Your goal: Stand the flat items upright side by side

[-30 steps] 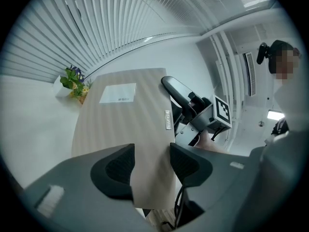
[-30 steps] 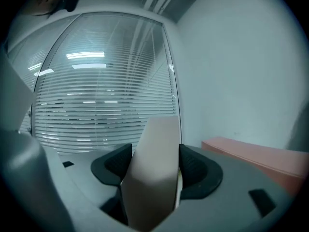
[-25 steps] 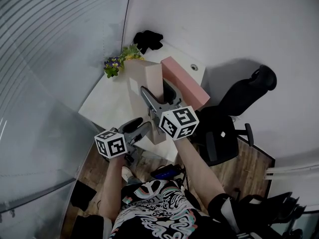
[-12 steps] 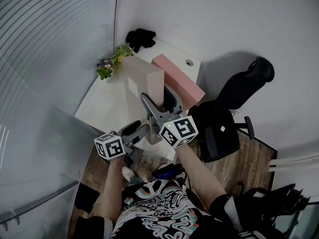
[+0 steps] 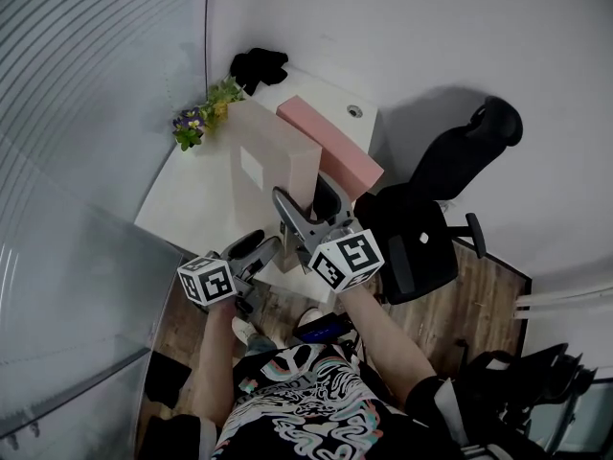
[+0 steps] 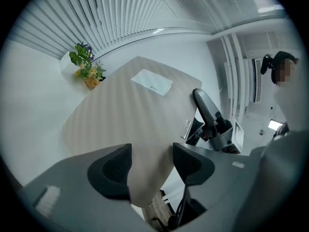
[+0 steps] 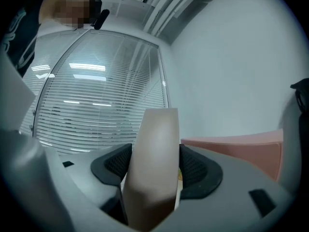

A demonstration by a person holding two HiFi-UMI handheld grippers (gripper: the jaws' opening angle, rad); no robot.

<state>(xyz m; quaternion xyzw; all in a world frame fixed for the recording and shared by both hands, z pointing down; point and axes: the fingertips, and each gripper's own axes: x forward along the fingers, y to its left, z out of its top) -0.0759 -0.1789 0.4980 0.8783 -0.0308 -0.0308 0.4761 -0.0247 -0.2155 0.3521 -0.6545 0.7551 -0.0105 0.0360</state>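
Observation:
A beige flat box [image 5: 259, 166] stands on edge on the white table [image 5: 177, 209], with a pink flat box [image 5: 330, 147] upright close behind it. My right gripper [image 5: 305, 204] is shut on the beige box's near narrow edge [image 7: 154, 158], a pad pressed on each side. The pink box [image 7: 231, 146] shows to its right. My left gripper [image 5: 254, 247] sits low at the table's near edge. Its jaws are opening, with the lower corner of the beige box [image 6: 130, 115] between the pads.
A small pot of flowers [image 5: 196, 113] and a black object [image 5: 257, 63] sit at the table's far end. A black office chair [image 5: 431, 209] stands right of the table on the wooden floor. Window blinds run along the left.
The beige box stays upright in the right gripper. The left gripper has drawn slightly down and left from the box. The whole scene has shifted a little in the head view.

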